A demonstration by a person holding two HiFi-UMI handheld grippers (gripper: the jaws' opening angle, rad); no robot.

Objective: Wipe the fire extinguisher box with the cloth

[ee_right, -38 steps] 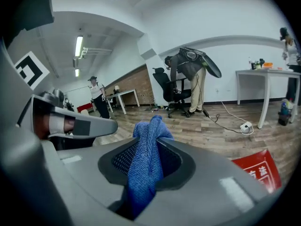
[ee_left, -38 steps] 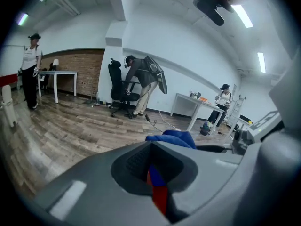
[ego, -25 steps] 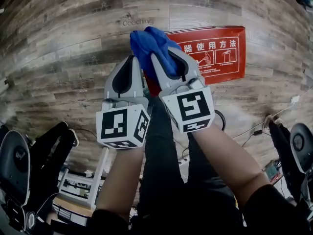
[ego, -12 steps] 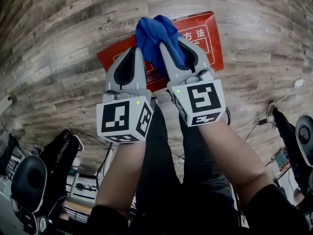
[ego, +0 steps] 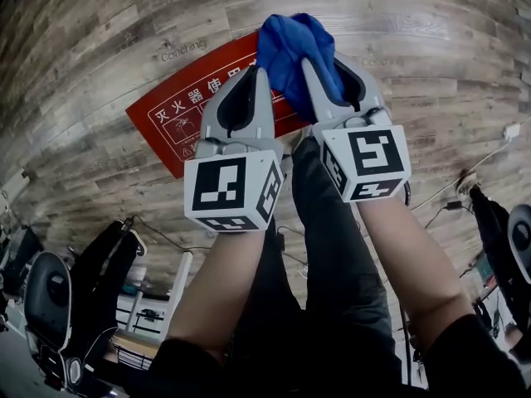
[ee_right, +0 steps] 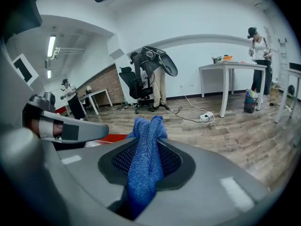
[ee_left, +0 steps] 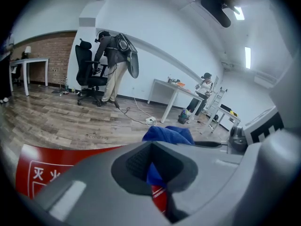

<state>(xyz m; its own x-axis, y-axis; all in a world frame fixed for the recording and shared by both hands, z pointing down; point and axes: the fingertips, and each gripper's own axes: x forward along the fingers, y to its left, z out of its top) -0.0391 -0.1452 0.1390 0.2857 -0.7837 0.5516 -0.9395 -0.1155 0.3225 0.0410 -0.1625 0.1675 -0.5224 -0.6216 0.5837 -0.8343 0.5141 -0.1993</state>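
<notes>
A red fire extinguisher box (ego: 187, 114) with white print lies flat on the wooden floor. A bunched blue cloth (ego: 292, 50) hangs over the box's right end, and my right gripper (ego: 314, 63) is shut on it. In the right gripper view the cloth (ee_right: 146, 145) runs up between the jaws, with a strip of the box (ee_right: 112, 138) to the left. My left gripper (ego: 253, 73) is close beside the right one, shut with nothing in it, above the box's middle. In the left gripper view the cloth (ee_left: 168, 134) shows just past the jaws, with the box (ee_left: 42, 173) below left.
Dark trousered legs (ego: 323, 247) stand below the grippers. Black office chairs (ego: 50, 297) stand at the lower left and cables (ego: 465, 191) trail at the right. Farther off are a white desk (ee_left: 171, 88), a power strip (ee_left: 150, 121) and a person by a chair (ee_left: 110, 62).
Both grippers and the cloth have travelled along the box from its left end to its right end. The box now shows at the left in the head view and is more tilted.
</notes>
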